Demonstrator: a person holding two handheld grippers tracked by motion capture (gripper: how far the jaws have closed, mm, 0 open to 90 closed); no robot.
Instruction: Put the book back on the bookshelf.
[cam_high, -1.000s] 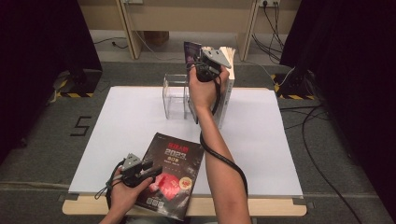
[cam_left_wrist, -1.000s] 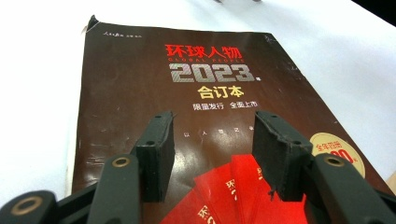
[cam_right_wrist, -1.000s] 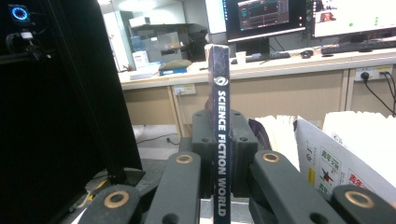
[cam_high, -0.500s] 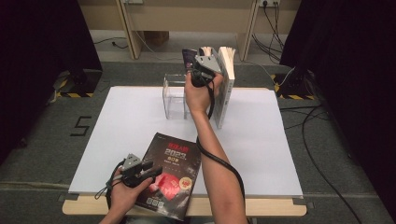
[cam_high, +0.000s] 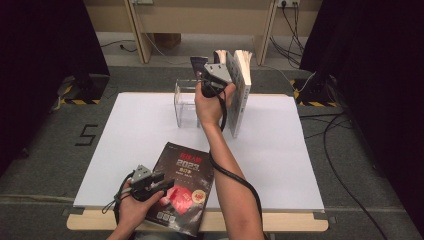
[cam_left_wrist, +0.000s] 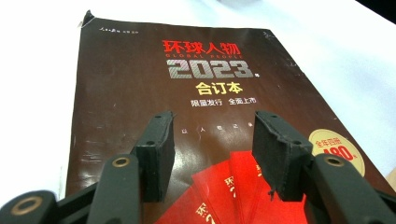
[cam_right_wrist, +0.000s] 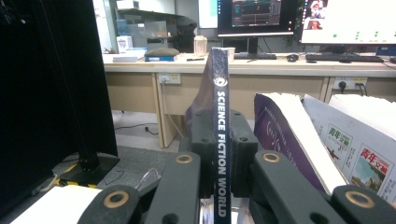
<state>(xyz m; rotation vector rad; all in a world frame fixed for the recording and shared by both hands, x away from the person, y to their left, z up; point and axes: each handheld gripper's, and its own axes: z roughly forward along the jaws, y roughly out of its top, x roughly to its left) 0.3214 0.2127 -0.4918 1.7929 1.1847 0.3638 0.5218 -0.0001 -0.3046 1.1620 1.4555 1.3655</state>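
Holding: right gripper (cam_right_wrist: 218, 140) clamped on a thin magazine's (cam_right_wrist: 220, 102) spine, upright
Resting: left gripper (cam_left_wrist: 212, 140) jaws apart over dark book (cam_left_wrist: 187, 93) on counter (cam_high: 140, 130)

The thin dark blue magazine (cam_right_wrist: 220, 140) stands upright, its spine printed "SCIENCE FICTION WORLD" in white letters, over the clear rack (cam_high: 186, 102) at the far side of the table. The dark brown magazine (cam_high: 181, 185), with "2023" and red fans on its cover, lies flat at the near edge.
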